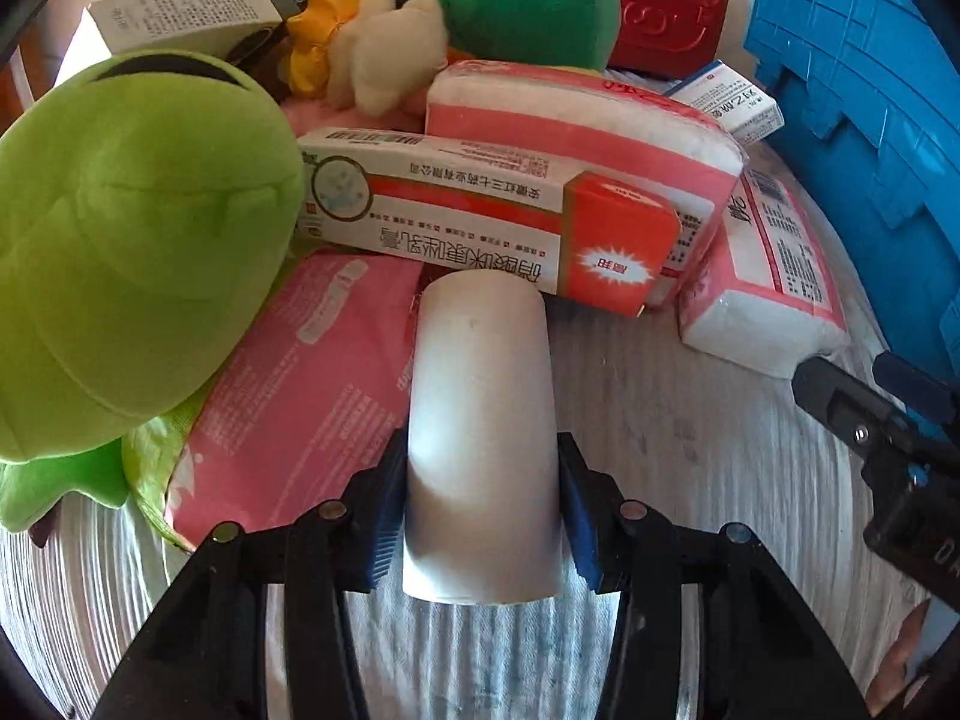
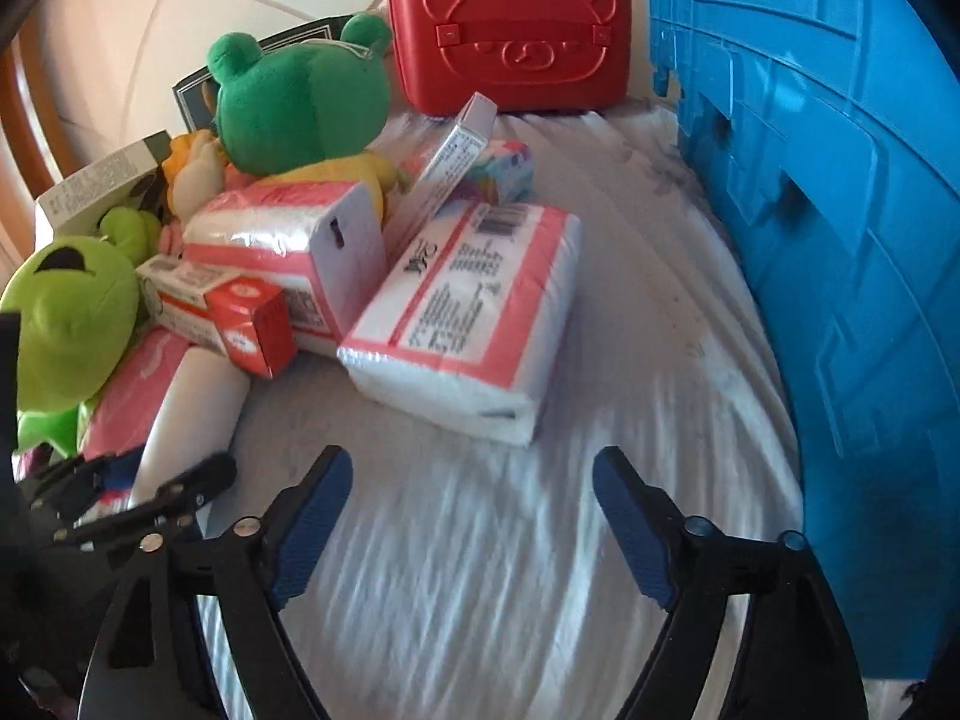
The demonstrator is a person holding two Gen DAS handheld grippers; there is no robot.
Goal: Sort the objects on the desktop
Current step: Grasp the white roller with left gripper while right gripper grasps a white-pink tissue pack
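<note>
My left gripper (image 1: 480, 498) is shut on a white tube (image 1: 480, 420), whose far end touches an orange and white medicine box (image 1: 480, 216). The tube also shows at the left of the right wrist view (image 2: 192, 414). My right gripper (image 2: 474, 504) is open and empty above the white cloth (image 2: 540, 540), short of a pink and white tissue pack (image 2: 474, 312). A lime green plush frog (image 1: 132, 240) lies left of the tube on a flat pink pack (image 1: 300, 396). A dark green plush frog (image 2: 300, 102) sits at the back of the pile.
A blue plastic crate (image 2: 840, 240) stands along the right side. A red bear-embossed case (image 2: 510, 30) stands at the back. More tissue packs (image 1: 576, 120), small boxes (image 1: 180, 18) and a yellow and cream plush (image 1: 372, 54) crowd the pile.
</note>
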